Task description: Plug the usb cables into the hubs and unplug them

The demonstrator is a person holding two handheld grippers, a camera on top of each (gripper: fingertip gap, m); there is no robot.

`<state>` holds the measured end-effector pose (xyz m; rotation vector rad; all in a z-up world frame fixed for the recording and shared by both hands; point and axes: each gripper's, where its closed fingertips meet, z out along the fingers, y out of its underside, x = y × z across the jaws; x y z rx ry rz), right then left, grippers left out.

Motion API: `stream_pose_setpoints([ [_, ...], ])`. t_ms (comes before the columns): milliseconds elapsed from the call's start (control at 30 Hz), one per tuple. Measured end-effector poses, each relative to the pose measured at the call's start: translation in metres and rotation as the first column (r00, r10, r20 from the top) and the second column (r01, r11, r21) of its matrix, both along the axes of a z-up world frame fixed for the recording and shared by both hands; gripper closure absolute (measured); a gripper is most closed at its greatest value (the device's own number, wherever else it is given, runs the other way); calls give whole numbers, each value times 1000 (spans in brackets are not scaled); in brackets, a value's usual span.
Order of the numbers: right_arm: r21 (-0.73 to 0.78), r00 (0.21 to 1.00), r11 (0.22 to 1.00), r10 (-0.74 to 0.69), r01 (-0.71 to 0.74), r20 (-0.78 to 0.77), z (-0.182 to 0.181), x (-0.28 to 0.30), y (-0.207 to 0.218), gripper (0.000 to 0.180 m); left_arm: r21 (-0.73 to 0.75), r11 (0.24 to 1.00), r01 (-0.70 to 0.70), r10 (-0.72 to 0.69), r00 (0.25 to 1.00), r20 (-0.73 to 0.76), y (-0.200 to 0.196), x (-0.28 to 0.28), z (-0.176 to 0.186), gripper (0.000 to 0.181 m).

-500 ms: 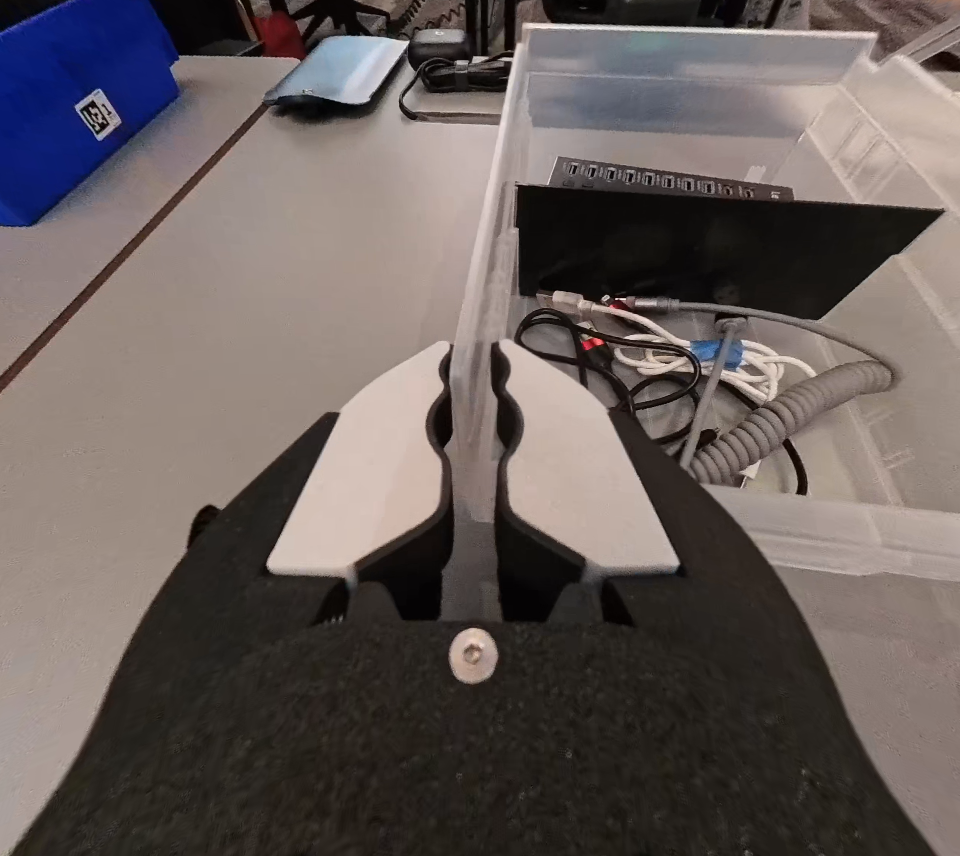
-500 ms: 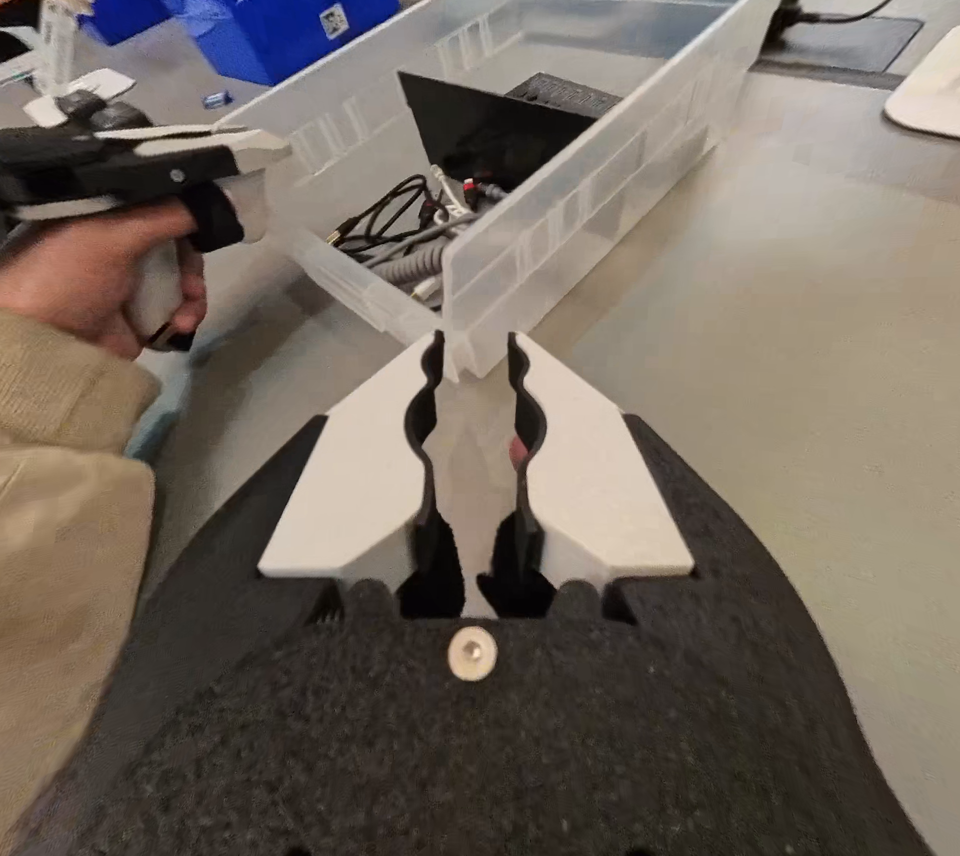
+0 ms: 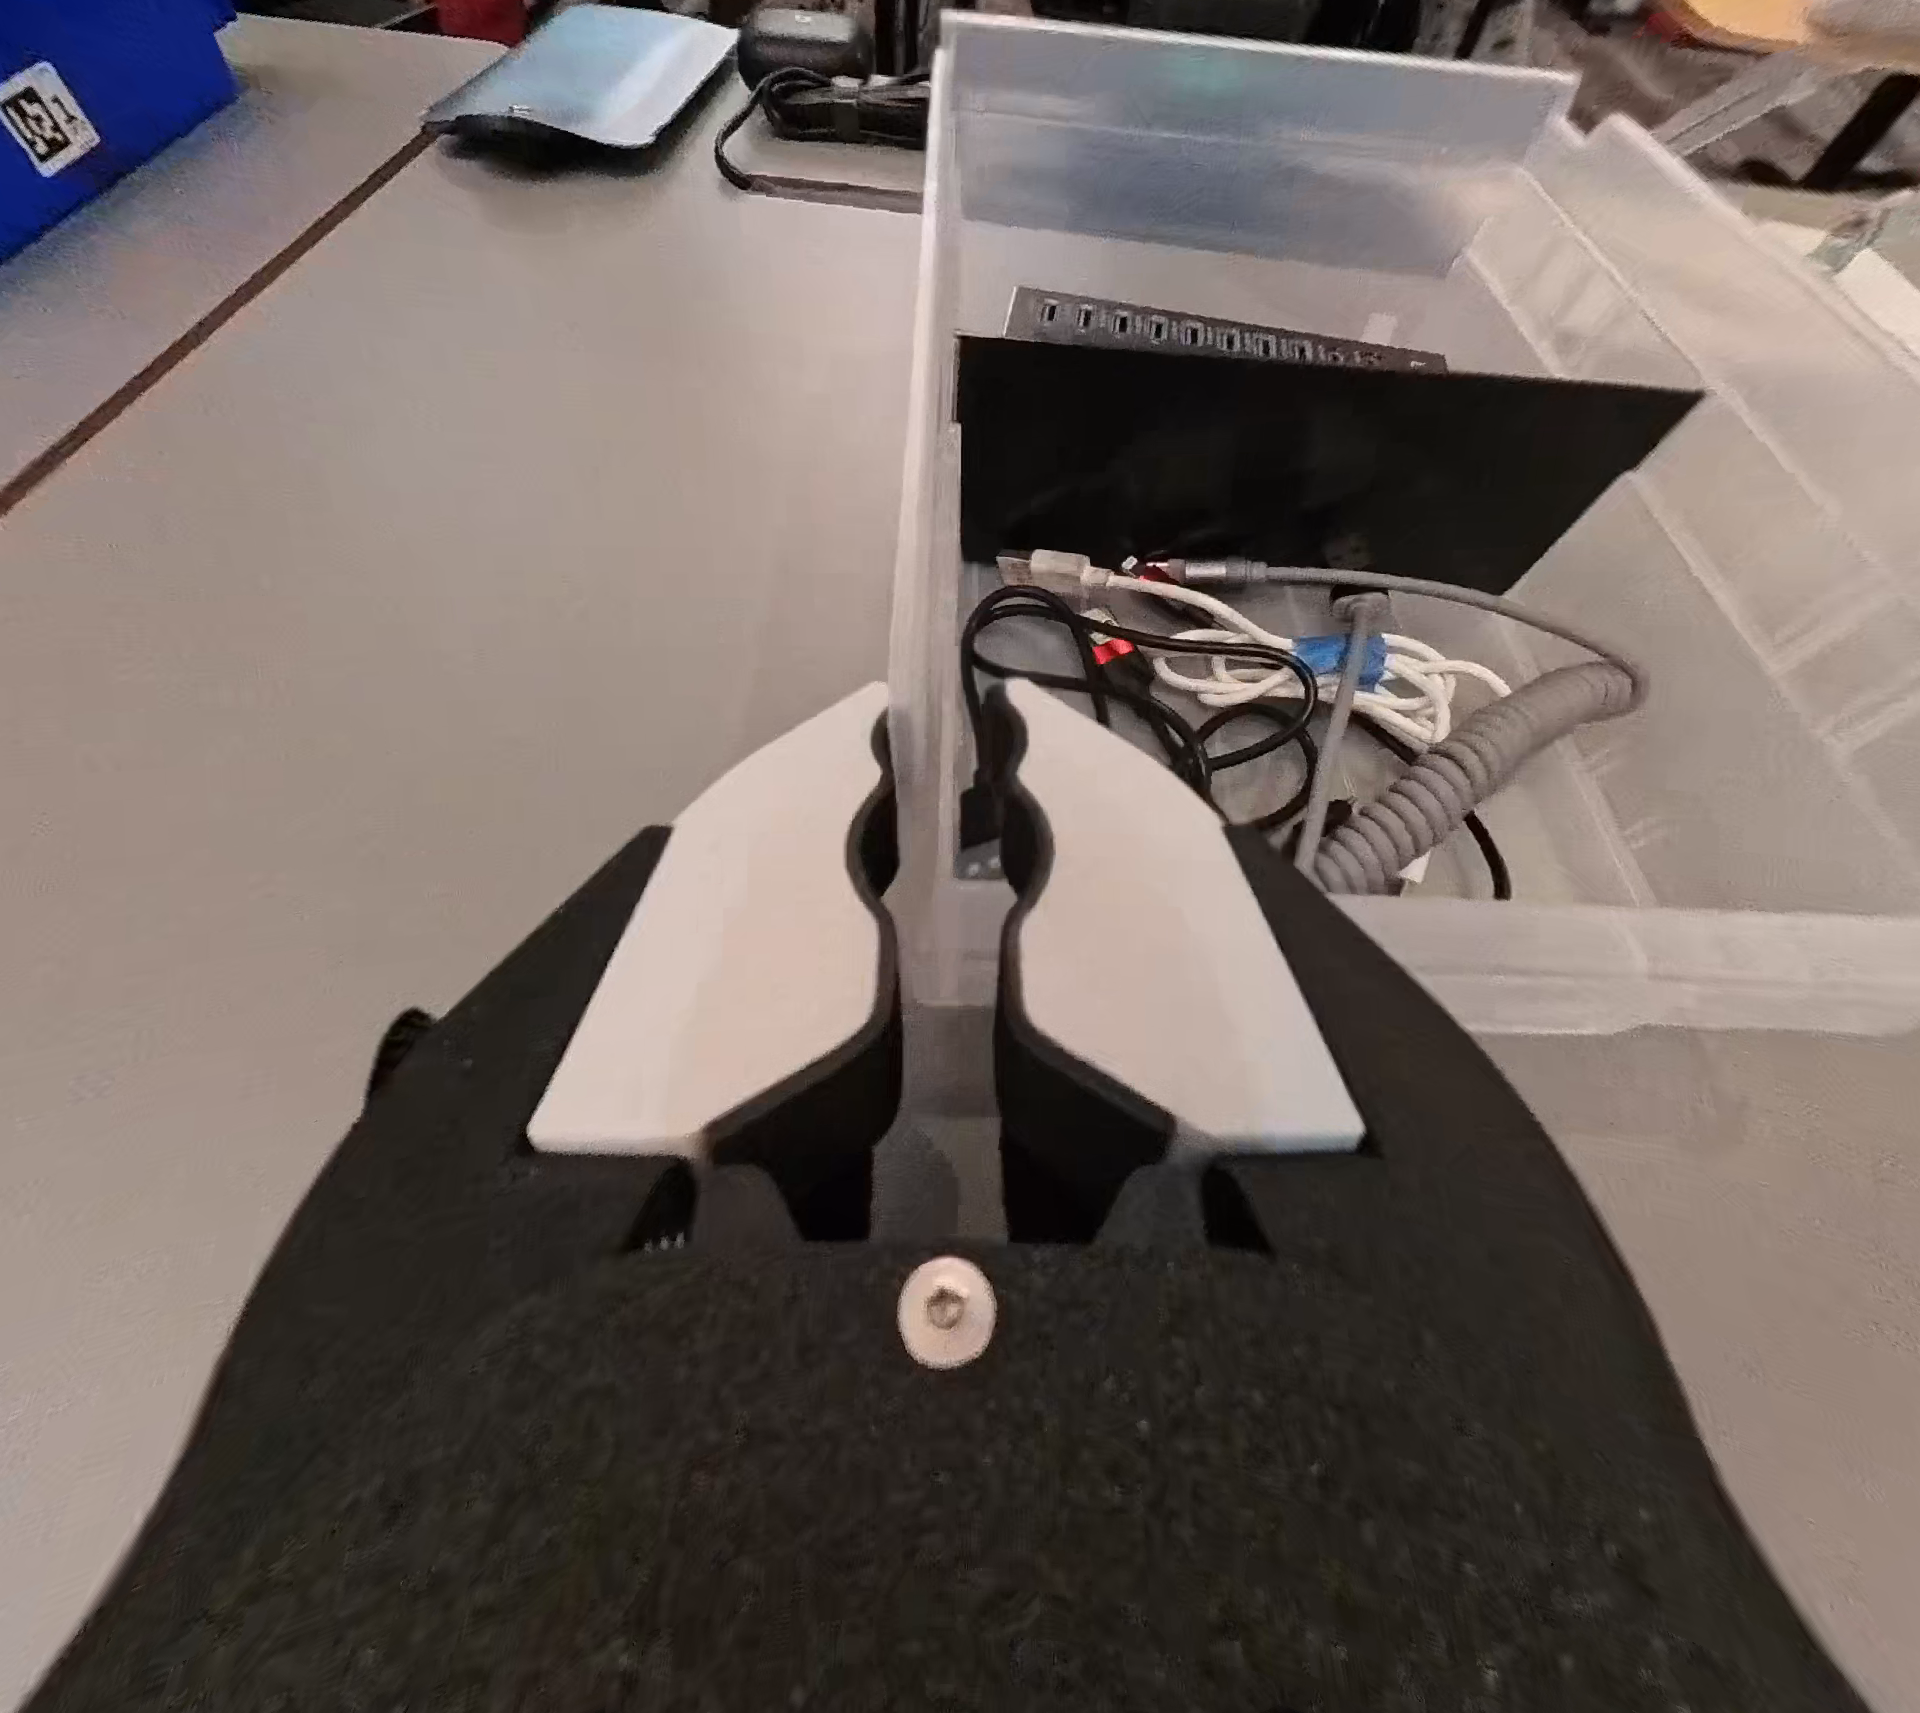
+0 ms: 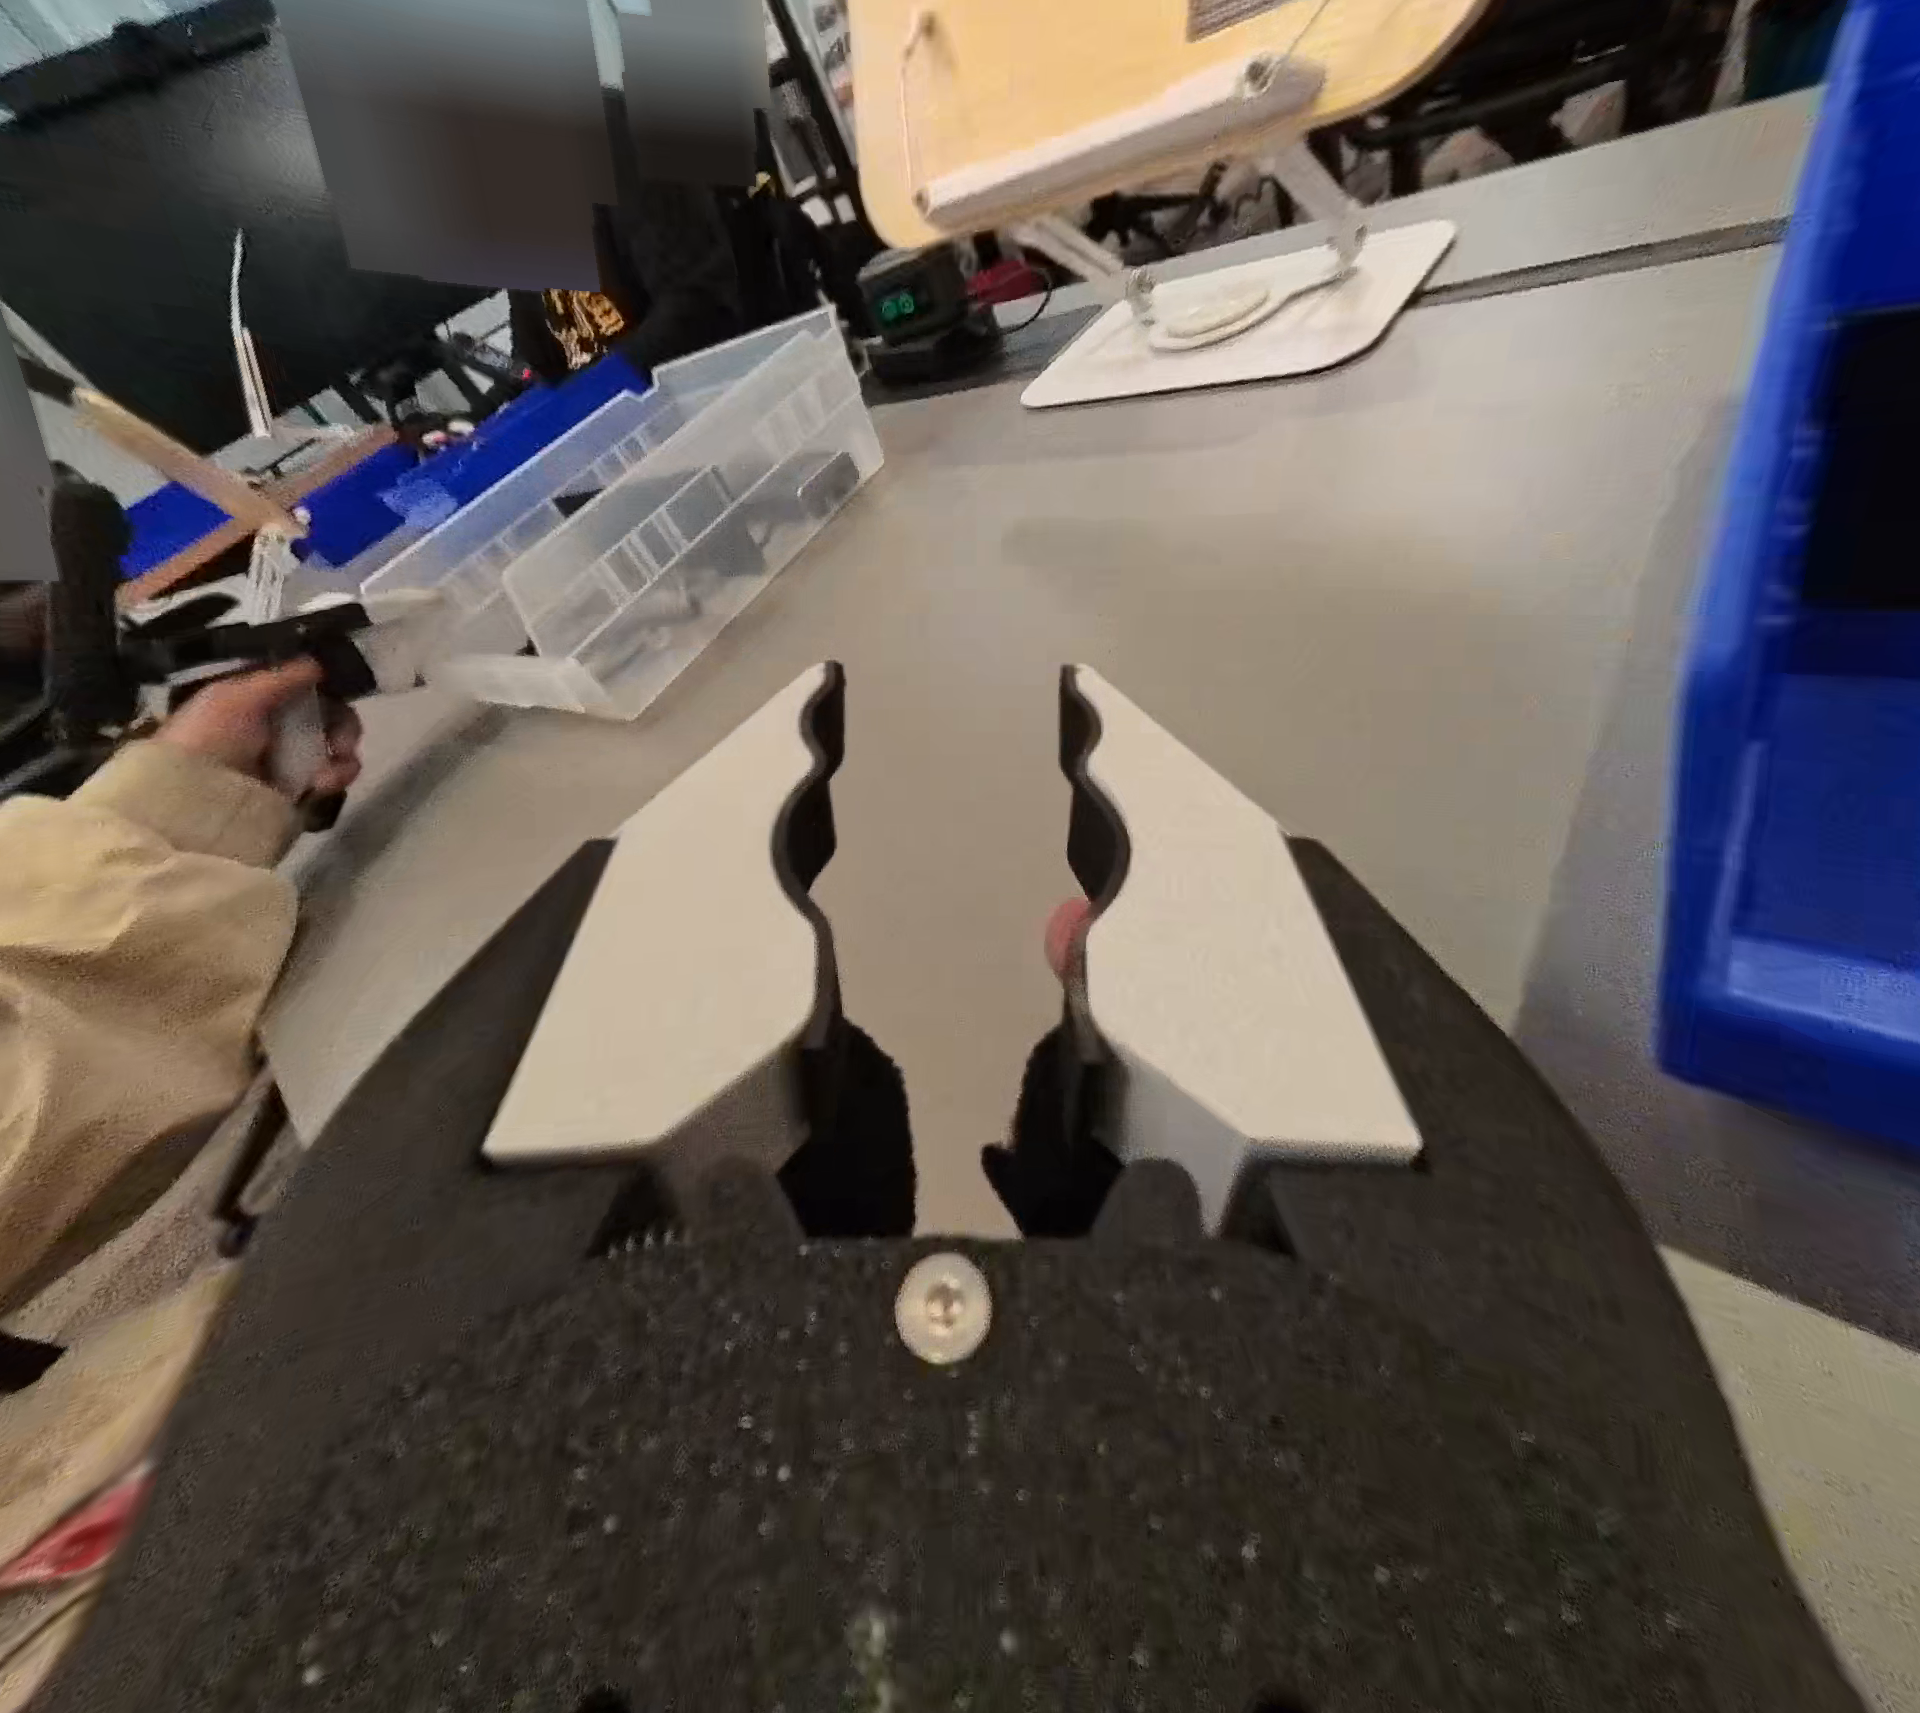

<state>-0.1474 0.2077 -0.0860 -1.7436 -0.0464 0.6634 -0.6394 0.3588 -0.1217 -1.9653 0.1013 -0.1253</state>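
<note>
A clear plastic bin (image 3: 1714, 437) stands on the grey table. Behind its black divider (image 3: 1299, 479) lies a black USB hub (image 3: 1216, 333) with a row of ports. In front of the divider lies a tangle of cables: white (image 3: 1351, 676), black (image 3: 1039, 624) and grey coiled (image 3: 1455, 790). My left gripper (image 3: 943, 707) is shut on the bin's left wall near its front corner. It also shows in the right wrist view (image 4: 395, 635) at the bin (image 4: 665, 541). My right gripper (image 4: 945, 687) is open and empty over bare table, well right of the bin.
A blue bin (image 4: 1829, 624) stands close on the right of my right gripper, and another blue bin (image 3: 94, 32) at the far left. A grey pouch (image 3: 603, 74) and a black charger (image 3: 821, 94) lie behind the clear bin. A wooden board on a white stand (image 4: 1247, 323) is at the back.
My right gripper let go of the bin's front corner, opened wider and swung away to the right. My left gripper stays on the bin's left wall.
</note>
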Motion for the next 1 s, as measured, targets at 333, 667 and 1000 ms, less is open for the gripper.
stream_pose_setpoints([
  [333,173,969,954,-247,243,1,34,98,-31,139,232,972,31,-7,995,-101,-70,61,86,153],
  [667,-40,755,755,-649,654,91,-9,236,-58,134,99,979,181,-187,981,57,-105,158,15,154],
  [1000,-154,747,747,-580,647,325,-48,228,-55,134,29,993,117,-119,988,97,-94,106,8,160],
])
